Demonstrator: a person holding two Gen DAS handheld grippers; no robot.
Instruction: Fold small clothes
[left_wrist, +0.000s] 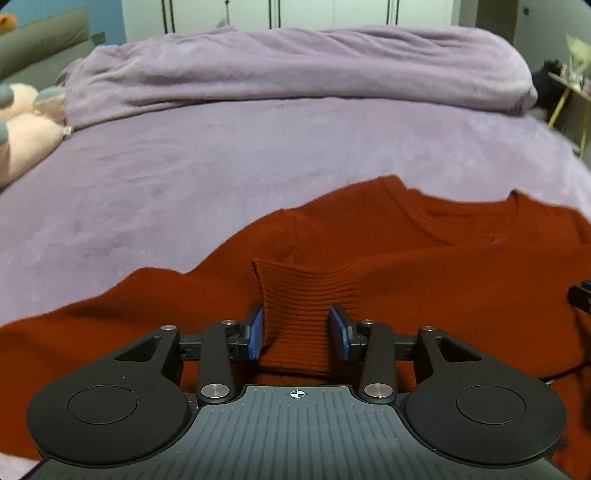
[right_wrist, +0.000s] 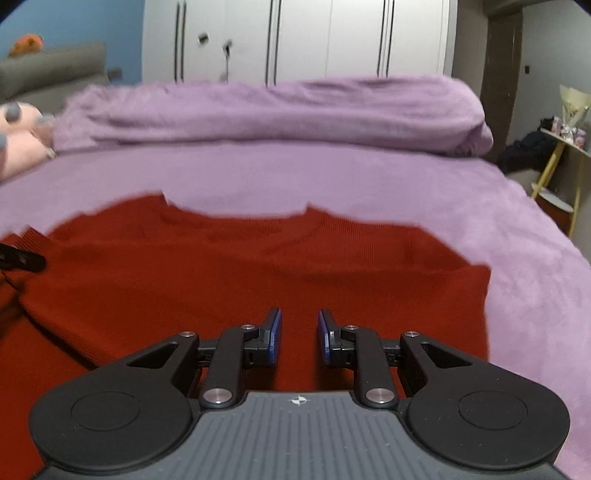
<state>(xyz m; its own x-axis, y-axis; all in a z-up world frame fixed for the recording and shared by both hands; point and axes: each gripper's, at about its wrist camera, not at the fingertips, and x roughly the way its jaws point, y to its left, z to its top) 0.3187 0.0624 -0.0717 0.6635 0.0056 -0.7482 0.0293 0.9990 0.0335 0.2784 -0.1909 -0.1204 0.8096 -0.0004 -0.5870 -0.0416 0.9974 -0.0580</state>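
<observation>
Red sweater (left_wrist: 443, 280) lies spread on the bed (left_wrist: 221, 166), neckline toward the far duvet (left_wrist: 295, 70). Left hand-held gripper (left_wrist: 300, 332): jaws apart, the ribbed cuff (left_wrist: 303, 295) standing between the blue pads (left_wrist: 256, 334), the right pad clear of it. Right hand-held gripper (right_wrist: 300, 338): jaws narrowly apart, nothing between them, over the sweater's body.

Rust-red knit sweater (left_wrist: 443, 266) spread flat on bed; ribbed cuff (left_wrist: 304, 291) seemingly folded onto body.
</observation>
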